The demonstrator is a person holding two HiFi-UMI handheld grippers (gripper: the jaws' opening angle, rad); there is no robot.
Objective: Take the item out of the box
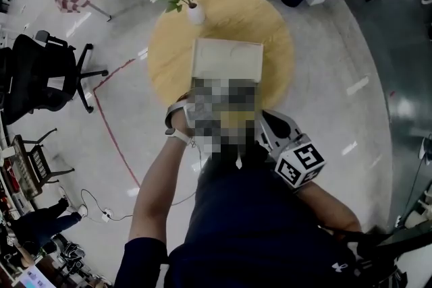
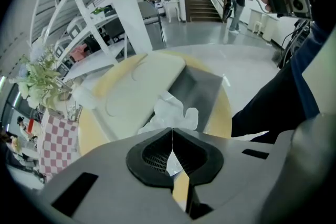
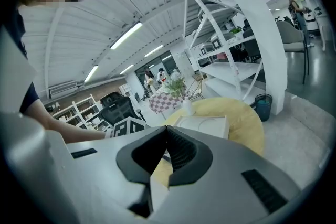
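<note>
White crumpled item (image 2: 171,113), left gripper view: it is pinched at the tips of the left gripper (image 2: 171,131), whose jaws are closed on it. The loose part of the item spreads beyond the tips. Behind it lies the open box (image 2: 202,91), with its grey interior exposed and the cream lid (image 2: 137,93) folded back to the left. Whether the item is clear of the box cannot be determined. The box sits on the round yellow table (image 2: 223,113). A bunch of flowers (image 2: 41,81) stands at the left. The person's other hand shows at upper right.

Right gripper view: the right gripper (image 3: 167,132) has its jaws pressed together with nothing between them. It points across the table toward the box. A white vase (image 3: 186,107) stands beyond the box, and the marker cube (image 3: 129,126) of the left gripper shows at the left.

Head view: the box lies near the table's centre, with the vase near the far edge. The left hand (image 1: 178,119) is at the near edge of the table. A mosaic patch covers the left gripper.
</note>
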